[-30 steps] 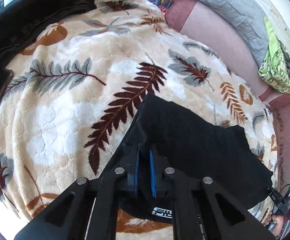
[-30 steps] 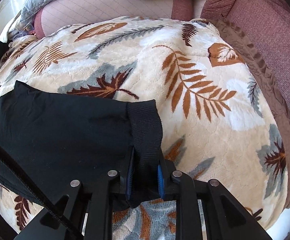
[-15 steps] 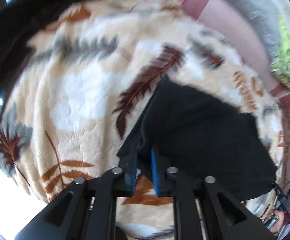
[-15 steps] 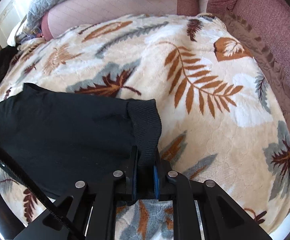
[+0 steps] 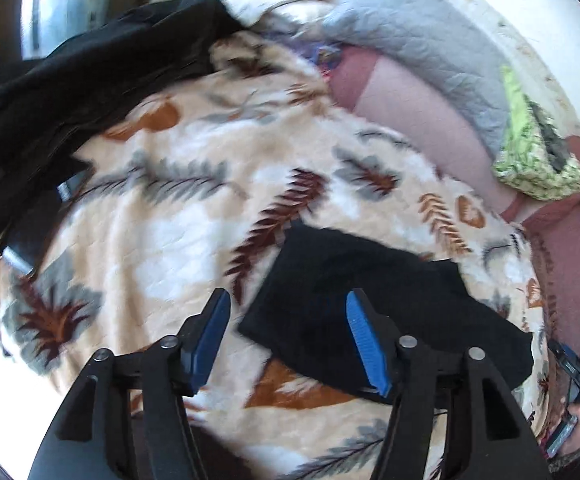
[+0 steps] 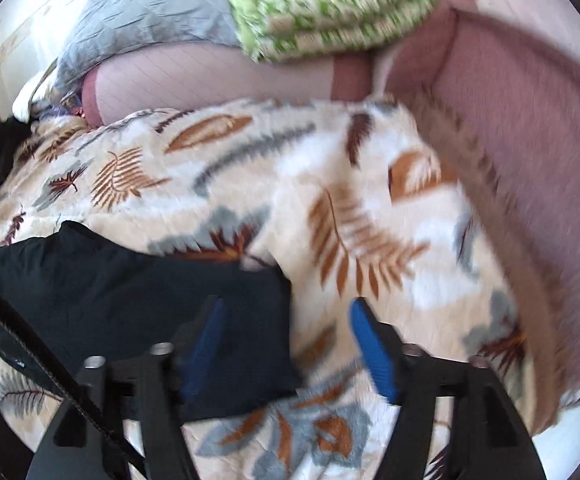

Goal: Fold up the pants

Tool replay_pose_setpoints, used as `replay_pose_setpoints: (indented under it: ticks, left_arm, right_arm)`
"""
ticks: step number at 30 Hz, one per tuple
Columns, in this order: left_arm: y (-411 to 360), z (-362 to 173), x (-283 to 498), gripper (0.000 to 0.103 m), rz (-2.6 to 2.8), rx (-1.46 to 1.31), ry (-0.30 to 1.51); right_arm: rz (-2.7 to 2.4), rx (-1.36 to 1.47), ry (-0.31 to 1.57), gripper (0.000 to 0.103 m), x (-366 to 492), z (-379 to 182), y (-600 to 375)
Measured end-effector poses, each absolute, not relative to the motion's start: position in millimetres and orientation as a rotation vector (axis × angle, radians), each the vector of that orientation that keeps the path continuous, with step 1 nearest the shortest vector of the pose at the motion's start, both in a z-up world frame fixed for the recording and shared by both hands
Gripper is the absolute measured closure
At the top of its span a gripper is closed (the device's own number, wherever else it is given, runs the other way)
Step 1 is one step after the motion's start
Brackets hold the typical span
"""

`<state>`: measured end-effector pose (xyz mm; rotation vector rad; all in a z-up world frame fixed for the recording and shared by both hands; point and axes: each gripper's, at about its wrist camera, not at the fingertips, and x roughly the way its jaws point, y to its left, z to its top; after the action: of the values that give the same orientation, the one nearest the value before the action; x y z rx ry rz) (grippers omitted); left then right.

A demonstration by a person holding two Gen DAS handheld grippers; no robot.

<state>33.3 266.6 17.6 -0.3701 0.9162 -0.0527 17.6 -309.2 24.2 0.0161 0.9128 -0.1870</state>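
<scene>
The black pants (image 5: 382, 304) lie folded in a flat rectangle on the leaf-patterned blanket (image 5: 178, 216). My left gripper (image 5: 286, 328) is open and empty, raised above the pants' near left corner. In the right wrist view the pants (image 6: 138, 304) lie at the lower left. My right gripper (image 6: 286, 332) is open and empty, raised above the pants' right edge, with its left finger over the cloth.
A heap of dark clothing (image 5: 70, 80) lies at the blanket's far left. A grey quilt (image 5: 422, 40) and a green patterned bundle (image 5: 534, 160) rest on the pink sofa back (image 6: 530, 128). The blanket covers the sofa seat.
Both grippers have opened and let go of the pants, then pulled back and up. The pants now lie flat on the blanket.
</scene>
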Motion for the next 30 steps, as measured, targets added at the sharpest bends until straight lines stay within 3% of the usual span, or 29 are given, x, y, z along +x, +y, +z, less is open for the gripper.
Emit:
replay_pose_setpoints:
  ticks: [1,4,7,11,20,22,23,25,26,30]
  left_arm:
    - [256,17,39,0.036,-0.089,-0.365,0.903]
    - [229,3,59,0.034,-0.171,-0.354,0.899]
    - [212,-23,82,0.034,-0.184,-0.328,0.897]
    - [207,-53,86,0.035,-0.178,-0.277,0.882]
    - [200,-62,83,0.034,-0.191,-0.162,0.853]
    - [197,-63,84,0.034,-0.186,-0.139,0.855]
    - [197,-63,85,0.033,-0.187,-0.136,0.852]
    - [200,-60,85,0.033,-0.203,-0.159,0.842]
    - [205,-59,85,0.033,-0.217,-0.192,0.837]
    - [225,-56,89,0.033,-0.275,-0.347,0.825]
  right_arm:
    - [-0.223,-0.032,0.905,0.022,22,29,-299]
    - [-0.346,-0.167,0.866,0.021,31,36,-275]
    - [-0.168,-0.022,0.844,0.024,35,46,-258]
    - [0.227,0.238,0.934,0.061,71,41,-215]
    - [0.377,0.283,1.138,0.064,195,-39,-98]
    - [0.241,0.151,1.198,0.078,228,-63,-91]
    - [0.17,0.072,1.173,0.079,236,-62,-90]
    - [-0.035,-0.115,1.114,0.069,248,-51,-83]
    - [-0.058,-0.146,1.076,0.069,247,-42,-81]
    - [0.174,0.029,0.962,0.06,205,10,-72]
